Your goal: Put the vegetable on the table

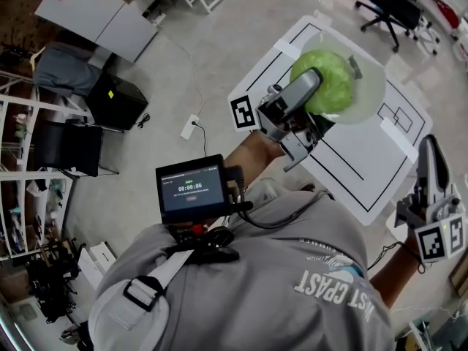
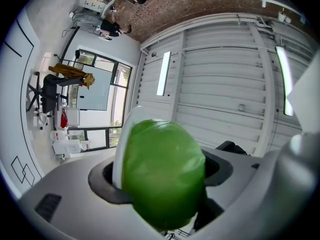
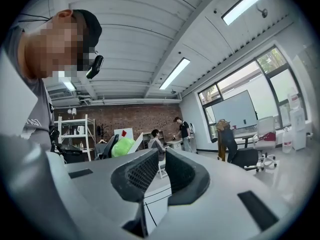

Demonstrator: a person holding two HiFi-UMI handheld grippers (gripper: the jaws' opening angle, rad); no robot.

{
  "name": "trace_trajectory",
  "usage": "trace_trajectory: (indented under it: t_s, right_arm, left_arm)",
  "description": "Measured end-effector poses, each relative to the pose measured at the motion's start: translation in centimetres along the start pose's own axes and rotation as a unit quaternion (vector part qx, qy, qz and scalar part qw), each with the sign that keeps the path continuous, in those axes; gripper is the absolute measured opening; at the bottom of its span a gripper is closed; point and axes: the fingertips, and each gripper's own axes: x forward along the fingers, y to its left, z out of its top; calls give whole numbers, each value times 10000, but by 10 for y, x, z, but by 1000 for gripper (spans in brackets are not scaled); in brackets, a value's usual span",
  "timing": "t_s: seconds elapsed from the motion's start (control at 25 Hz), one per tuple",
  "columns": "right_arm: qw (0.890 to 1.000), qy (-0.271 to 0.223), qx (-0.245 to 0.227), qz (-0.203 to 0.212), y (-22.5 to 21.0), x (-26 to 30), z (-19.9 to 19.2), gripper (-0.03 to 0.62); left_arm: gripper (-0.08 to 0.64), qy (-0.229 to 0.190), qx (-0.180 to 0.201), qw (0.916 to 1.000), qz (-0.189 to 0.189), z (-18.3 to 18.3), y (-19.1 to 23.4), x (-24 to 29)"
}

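Left of the bench's [image 1: 358, 159] middle, the left hand-held gripper [image 1: 318, 97] reaches out from the person over the far part of the white, black-lined top; its jaws stand wide apart and pinch the green vegetable [image 2: 162, 174] between their pads, one on each flank; the task's thing is therefore in the grip, above the bench and not yet resting on it, as far as the head view lets me judge. A pale round dish [image 1: 365, 86] lies against the vegetable's far side; it seems to be raised along with it, though I cannot tell whether the jaws hold it too. The vegetable is nearly a ball, only a little longer along the line of the jaws, so no axis needs aligning; what matters is that the bench lies below and towards the person from the held thing, so the coming move is probably a lowering onto the bare top before the jaws let go.

Off the bench's near right edge, well apart from the vegetable, the right hand-held gripper [image 3: 161, 159] has its jaws all but pressed together with nothing between them; the left hand is plainly the nearer one.
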Motion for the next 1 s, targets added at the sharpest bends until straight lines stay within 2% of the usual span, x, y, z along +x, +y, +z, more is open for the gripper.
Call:
trace_trajectory:
  t_s: [0.2,0.4,0.6,0.8,1.0]
  right_arm:
    - [9997,-35,120,187,-54,-11,-23,29]
    - [9995,4,253,163,-81,-13,-44,29]
    - [9990,-12,426,-161,-97,-1,-45,29]
    - [9978,145,561,-311,-127,50,-42,29]
    - [9957,161,735,-545,-154,67,-54,29]
  left_arm:
    - [371,91,184,9996,202,-27,51,11]
    - [371,256,172,9984,466,-37,91,8]
    - [371,348,-80,9967,733,-17,127,4]
    - [371,336,-240,9928,1123,39,180,3]
    - [371,528,-385,9867,1491,56,236,-6]
